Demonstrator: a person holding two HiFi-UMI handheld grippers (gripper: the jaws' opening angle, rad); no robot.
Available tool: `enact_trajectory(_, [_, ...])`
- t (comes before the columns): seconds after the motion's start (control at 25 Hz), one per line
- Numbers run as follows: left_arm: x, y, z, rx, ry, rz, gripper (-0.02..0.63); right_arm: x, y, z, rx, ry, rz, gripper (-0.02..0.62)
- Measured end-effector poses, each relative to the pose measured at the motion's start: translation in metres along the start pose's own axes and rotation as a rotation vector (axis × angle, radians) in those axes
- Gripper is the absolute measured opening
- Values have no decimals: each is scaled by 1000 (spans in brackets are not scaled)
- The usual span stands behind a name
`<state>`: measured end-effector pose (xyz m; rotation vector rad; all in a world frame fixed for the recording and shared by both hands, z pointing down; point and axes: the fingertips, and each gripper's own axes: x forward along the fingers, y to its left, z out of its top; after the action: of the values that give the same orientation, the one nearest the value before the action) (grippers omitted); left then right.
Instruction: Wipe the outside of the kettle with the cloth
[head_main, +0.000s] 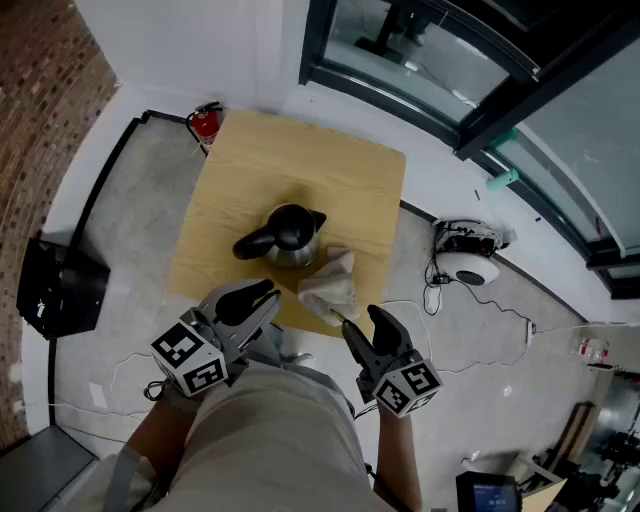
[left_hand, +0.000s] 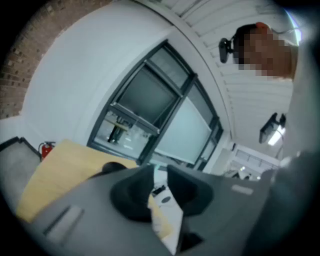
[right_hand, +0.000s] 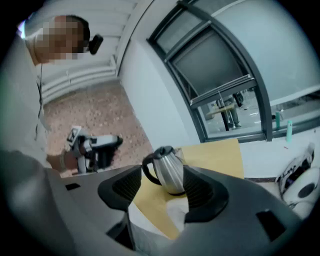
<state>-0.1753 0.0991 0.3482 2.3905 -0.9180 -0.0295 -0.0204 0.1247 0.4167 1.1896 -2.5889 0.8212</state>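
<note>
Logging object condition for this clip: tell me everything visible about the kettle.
The kettle stands upright on the wooden table, toward its near edge. Its body looks like brushed steel, with a black lid, shut, a black handle pointing left in the head view and a short spout opposite. A crumpled pale cloth lies at its base on the right, apparently touching it. Nothing else touches it.

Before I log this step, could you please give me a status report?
Left tool open, empty. Right tool open, empty. Kettle upright on table, cloth beside it. Nothing in the way.
</note>
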Motion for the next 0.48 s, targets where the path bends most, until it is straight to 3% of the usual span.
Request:
enact_trajectory(0.16, [-1,64,5,-29,39,9,66,92,-50,-55,-226,362,-39,337])
enact_trajectory(0.36, [-5,101,1,-54,83,71,66,154,-107,-145,-588,881,55,431])
enact_trajectory(0.48, [-9,109,-5,-71,90,152,66,170,-118,-183,-679,1030,145,434])
